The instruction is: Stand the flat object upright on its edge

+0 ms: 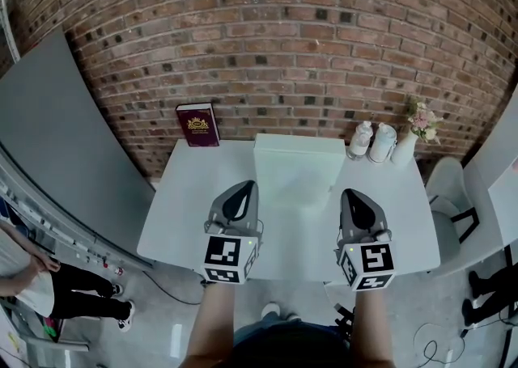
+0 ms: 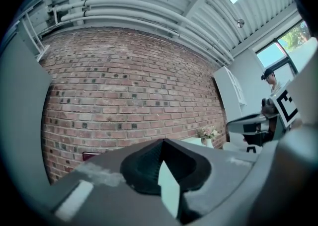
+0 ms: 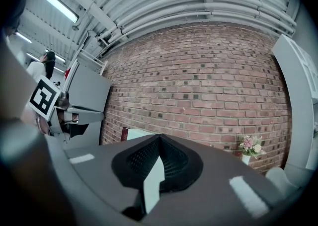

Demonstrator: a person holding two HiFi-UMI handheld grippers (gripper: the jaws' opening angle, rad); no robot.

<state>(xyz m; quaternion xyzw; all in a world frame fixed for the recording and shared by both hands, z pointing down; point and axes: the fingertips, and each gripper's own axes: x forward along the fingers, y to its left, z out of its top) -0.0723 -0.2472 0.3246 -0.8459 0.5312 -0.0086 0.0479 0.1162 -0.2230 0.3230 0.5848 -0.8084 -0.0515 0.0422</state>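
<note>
A maroon book (image 1: 197, 124) with a gold emblem stands upright against the brick wall at the far left corner of the white table (image 1: 178, 213). Only a sliver of the book (image 3: 124, 133) shows in the right gripper view. My left gripper (image 1: 245, 186) hovers over the table's near middle, shut with nothing between its jaws (image 2: 163, 141). My right gripper (image 1: 350, 194) is level with it to the right, also shut and empty (image 3: 160, 136). Both point toward the wall, well short of the book.
A white box (image 1: 298, 166) sits at the middle back of the table. Two white bottles (image 1: 361, 140) and a vase of flowers (image 1: 414, 133) stand at the back right. A grey panel (image 1: 57, 132) and a person (image 1: 48, 285) are on the left, a chair (image 1: 453, 205) on the right.
</note>
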